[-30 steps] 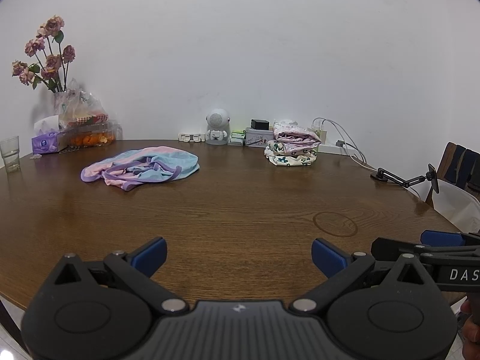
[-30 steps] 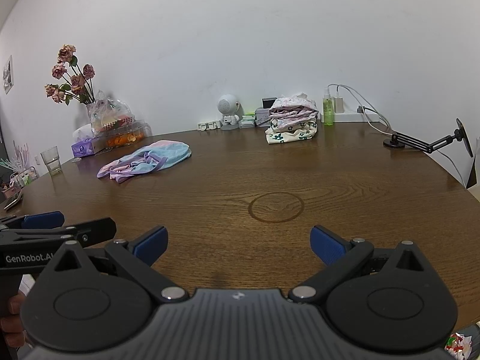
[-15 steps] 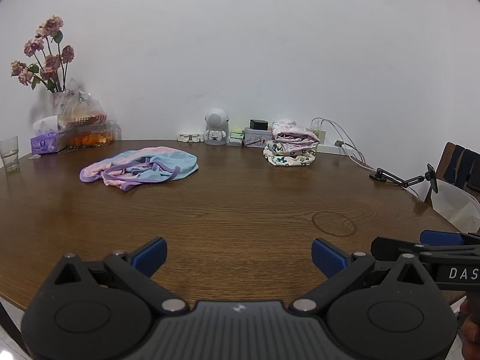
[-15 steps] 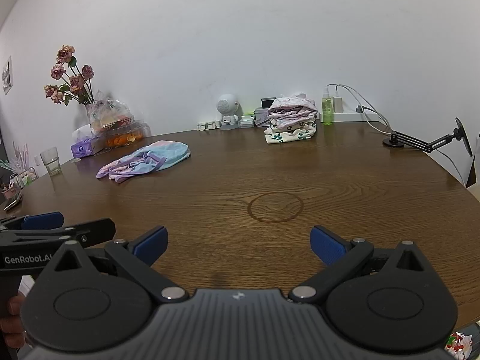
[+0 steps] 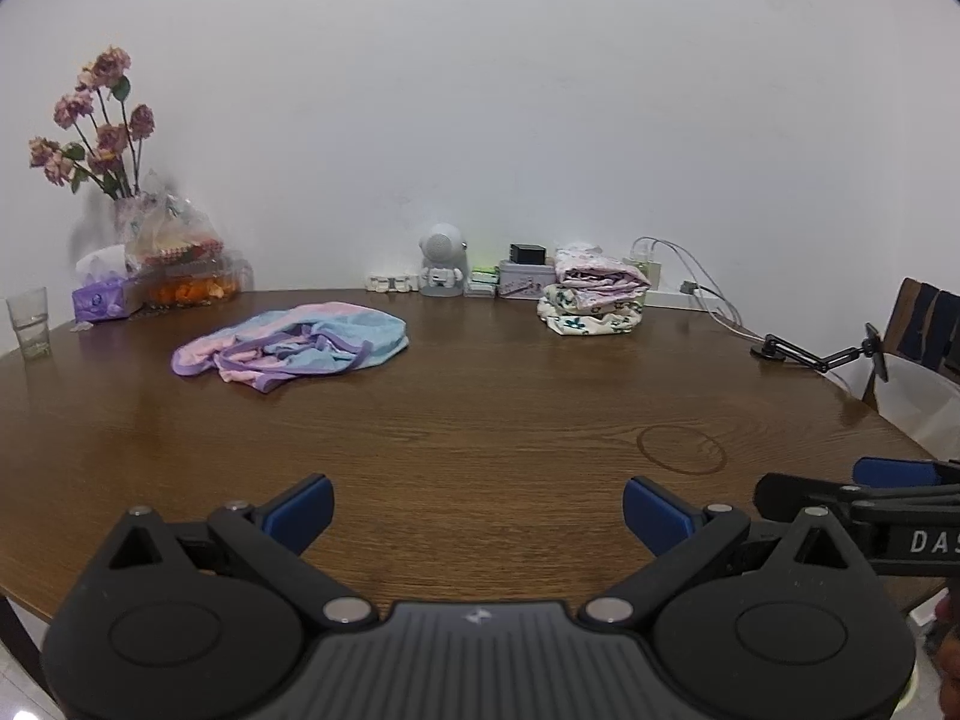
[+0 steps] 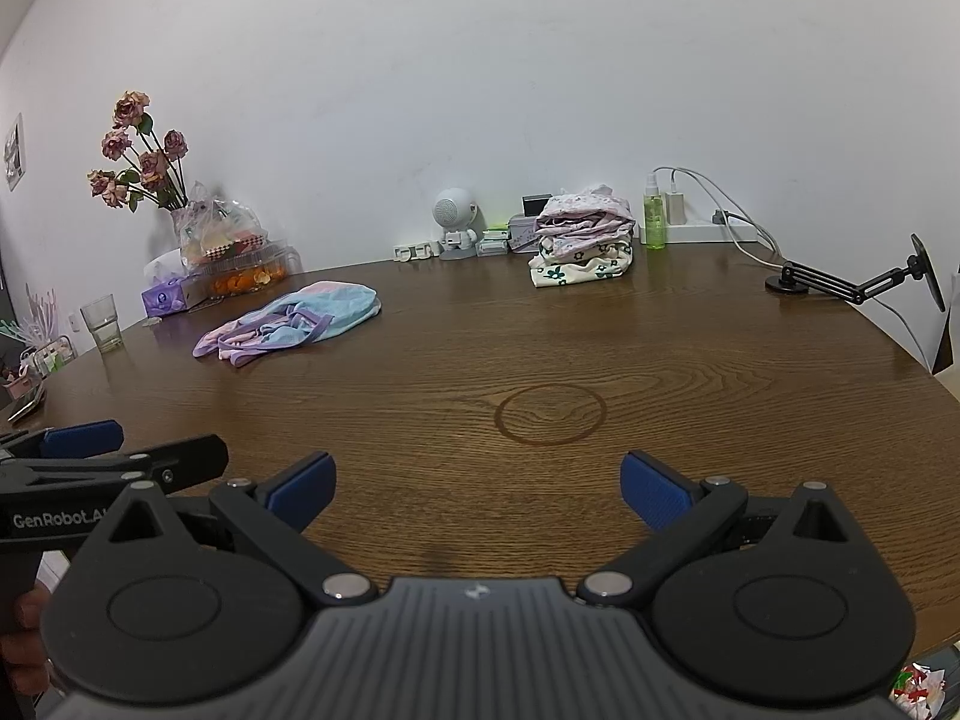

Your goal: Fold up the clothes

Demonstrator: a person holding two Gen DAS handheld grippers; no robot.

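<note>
A crumpled pink, blue and purple garment (image 5: 294, 345) (image 6: 294, 324) lies unfolded on the round wooden table (image 5: 480, 420) (image 6: 690, 348), left of centre and far from both grippers. A stack of folded patterned clothes (image 5: 594, 294) (image 6: 582, 240) sits near the wall at the back. My left gripper (image 5: 477, 516) hovers open over the near table edge, holding nothing. My right gripper (image 6: 474, 489) is likewise open and empty at the near edge. Each gripper shows at the side of the other's view.
Along the back stand a vase of dried roses (image 5: 102, 138), a snack bag, a tissue box (image 5: 99, 300), a drinking glass (image 5: 27, 321), a small robot figure (image 5: 441, 261), boxes, a green spray bottle (image 6: 654, 213), charger cables and a black phone arm (image 6: 852, 282). A chair (image 5: 924, 330) stands right.
Both views have shifted only slightly; the grippers stay open and the clothes have not moved.
</note>
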